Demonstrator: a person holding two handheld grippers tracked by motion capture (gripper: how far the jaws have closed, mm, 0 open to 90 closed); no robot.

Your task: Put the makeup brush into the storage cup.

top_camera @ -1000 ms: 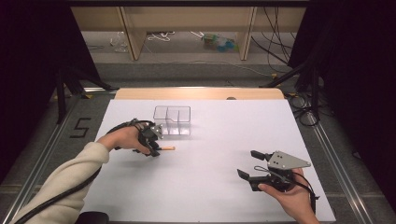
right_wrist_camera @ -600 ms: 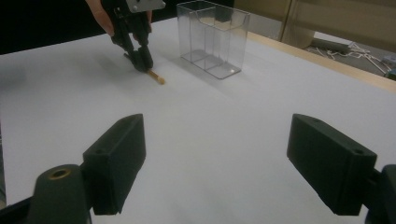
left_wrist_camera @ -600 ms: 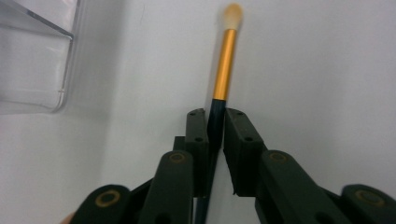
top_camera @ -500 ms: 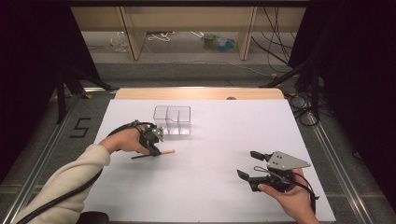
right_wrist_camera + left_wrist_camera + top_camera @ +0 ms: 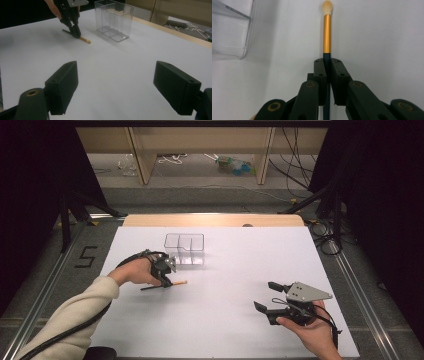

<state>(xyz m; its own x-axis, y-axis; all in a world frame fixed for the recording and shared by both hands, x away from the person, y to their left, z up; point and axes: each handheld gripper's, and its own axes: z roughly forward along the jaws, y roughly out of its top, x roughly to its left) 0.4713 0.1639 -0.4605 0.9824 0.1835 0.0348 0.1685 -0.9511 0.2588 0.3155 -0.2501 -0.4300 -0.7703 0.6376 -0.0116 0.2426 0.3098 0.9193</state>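
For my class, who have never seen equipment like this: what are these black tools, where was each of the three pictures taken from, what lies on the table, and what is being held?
A person sits at a white table with a hand-held two-jaw gripper in each hand. The high view looks down from above the person's side. The other two pictures come from cameras riding on the grippers, looking along their black jaws.

On the table stands a clear plastic organizer with compartments. Beside it lies a small makeup brush with a dark handle, gold ferrule and pale tip.

The left gripper has just closed its jaws on the brush's dark handle, with the brush still down at the table. The right gripper rests apart at the right, jaws wide open, holding nothing.
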